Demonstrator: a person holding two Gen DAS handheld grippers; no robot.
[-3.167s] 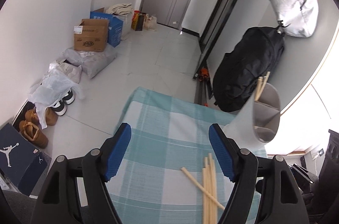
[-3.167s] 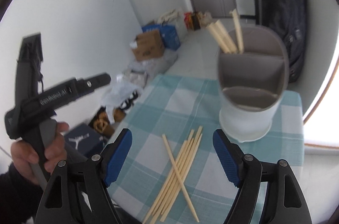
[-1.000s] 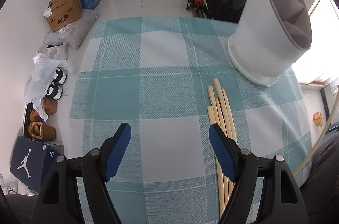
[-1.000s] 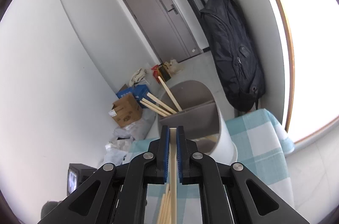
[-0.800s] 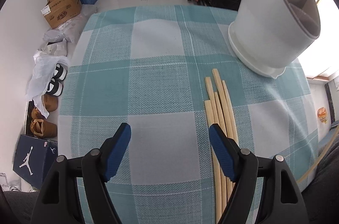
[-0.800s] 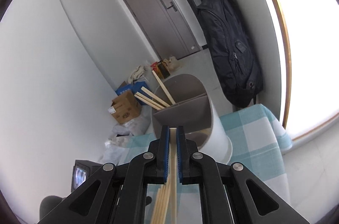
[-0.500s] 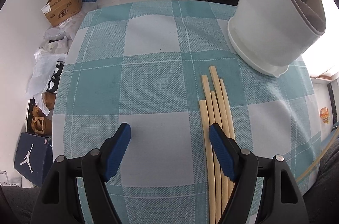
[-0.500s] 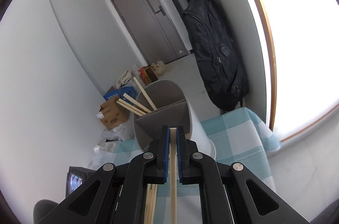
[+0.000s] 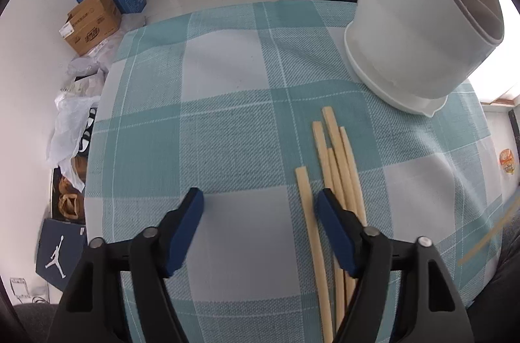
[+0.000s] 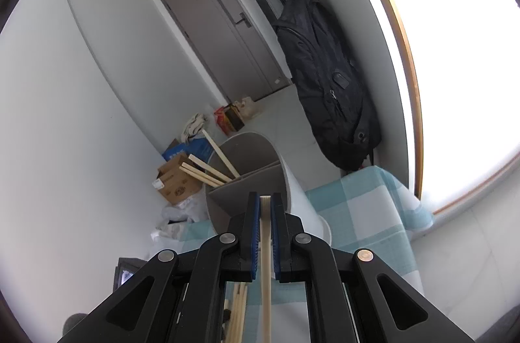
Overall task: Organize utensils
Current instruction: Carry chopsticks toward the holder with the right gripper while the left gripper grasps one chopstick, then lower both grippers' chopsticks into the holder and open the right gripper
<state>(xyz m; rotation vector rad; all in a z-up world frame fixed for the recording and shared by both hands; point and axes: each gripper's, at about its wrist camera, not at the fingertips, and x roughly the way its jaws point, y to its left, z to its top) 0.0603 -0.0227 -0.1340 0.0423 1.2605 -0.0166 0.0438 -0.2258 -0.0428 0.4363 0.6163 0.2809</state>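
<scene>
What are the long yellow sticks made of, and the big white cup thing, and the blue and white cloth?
The chopsticks look like pale bamboo or wood: matte tan, squared ends, no shine. The white holder looks like smooth plastic with a soft sheen, a molded base lip and grey dividers inside. The tablecloth is woven fabric: you can see the thread texture and small wrinkles in the checks.

**Bright daylight, bent edges**

Both pictures are bright. Daylight pours in from the window (image 10: 461, 89) on the right, so white there that nothing shows in it. The tablecloth (image 9: 227, 102) is evenly lit, with only soft shadows. Straight lines bend near the edges, and the corners are black. The white holder (image 9: 412, 44) looks stretched. Most things look sharp.
</scene>
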